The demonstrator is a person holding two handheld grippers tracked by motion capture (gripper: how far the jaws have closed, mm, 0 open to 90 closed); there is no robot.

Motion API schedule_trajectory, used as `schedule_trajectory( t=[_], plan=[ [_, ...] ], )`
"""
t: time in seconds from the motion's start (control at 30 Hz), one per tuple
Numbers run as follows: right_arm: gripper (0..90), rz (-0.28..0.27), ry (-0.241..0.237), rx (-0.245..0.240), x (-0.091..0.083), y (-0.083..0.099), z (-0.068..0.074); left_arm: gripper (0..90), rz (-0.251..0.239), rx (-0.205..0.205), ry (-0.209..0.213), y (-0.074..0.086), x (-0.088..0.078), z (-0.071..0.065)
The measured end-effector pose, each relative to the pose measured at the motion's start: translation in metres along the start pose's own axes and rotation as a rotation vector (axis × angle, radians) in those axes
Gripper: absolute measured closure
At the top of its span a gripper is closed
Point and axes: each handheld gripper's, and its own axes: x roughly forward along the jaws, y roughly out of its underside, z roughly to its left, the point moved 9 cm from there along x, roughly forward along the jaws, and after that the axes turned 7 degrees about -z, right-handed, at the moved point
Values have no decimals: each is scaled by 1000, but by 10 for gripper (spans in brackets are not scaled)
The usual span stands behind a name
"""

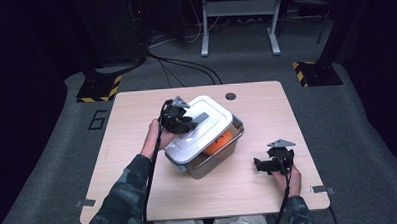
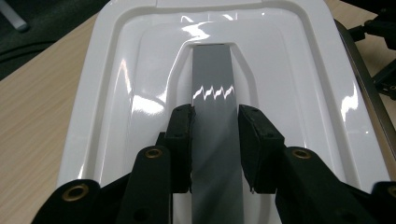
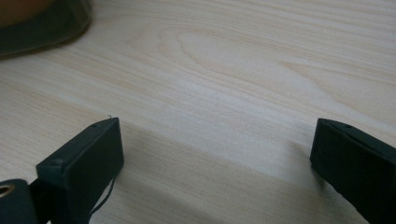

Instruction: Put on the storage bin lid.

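- Lid [image 1: 199, 129], white glossy plastic, with grey handle strip [image 2: 212, 116] running down its recessed middle: it is sitting askew on the clear container [image 1: 223, 151], near the middle of the table [image 1: 259, 182], tilted, with its right edge lifted enough to show the inside
- Left claw [image 2: 215, 140]: you are clamping it on the grey handle strip, one pad on each long edge; in the high view it [image 1: 179, 117] is standing over the lid's left half
- Handling, lid: it is looking stiff and light, but the gloss is suggesting a slippery surface; the handle strip is the sensible hold, and you are already gripping it squarely, so keep the pads flat on its edges to stop the lid swinging
- Clear container: thin rigid walls, probably light, so it is likely to slide or tip if the lid drags on its rim; it is resting on the table with no second hold on it
- Orange object [image 1: 218, 144], rounded, is lying inside the container under the lifted edge; what it is cannot be told
- Right claw [image 3: 212, 154]: you are holding it open, jaws wide apart with bare wood between them, low over the table; in the high view it [image 1: 273, 164] is sitting well to the right of the container, gripping nothing
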Motion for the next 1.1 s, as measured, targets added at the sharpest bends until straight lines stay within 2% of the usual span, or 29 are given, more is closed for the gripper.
schedule_trajectory(
  t=[0.2,0.37,0.43,0.67,0.83,0.97,1.1],
  plan=[
    [20,0,0,0,0,0,0,664,11,14,48,-1,10,-12],
    [20,2,-1,-2,0,0,0,663,22,32,71,-2,16,-19],
    [20,2,0,-3,0,0,0,663,25,42,74,-2,18,-21],
    [20,2,-1,-4,0,0,0,663,21,41,85,-2,20,-25],
    [20,2,-1,-3,0,0,0,663,14,30,88,-1,20,-28],
    [20,2,-1,-4,0,0,0,662,0,3,89,-1,22,-27],
    [20,2,-1,-3,0,0,0,661,2,11,91,-2,25,-30]
  ],
)
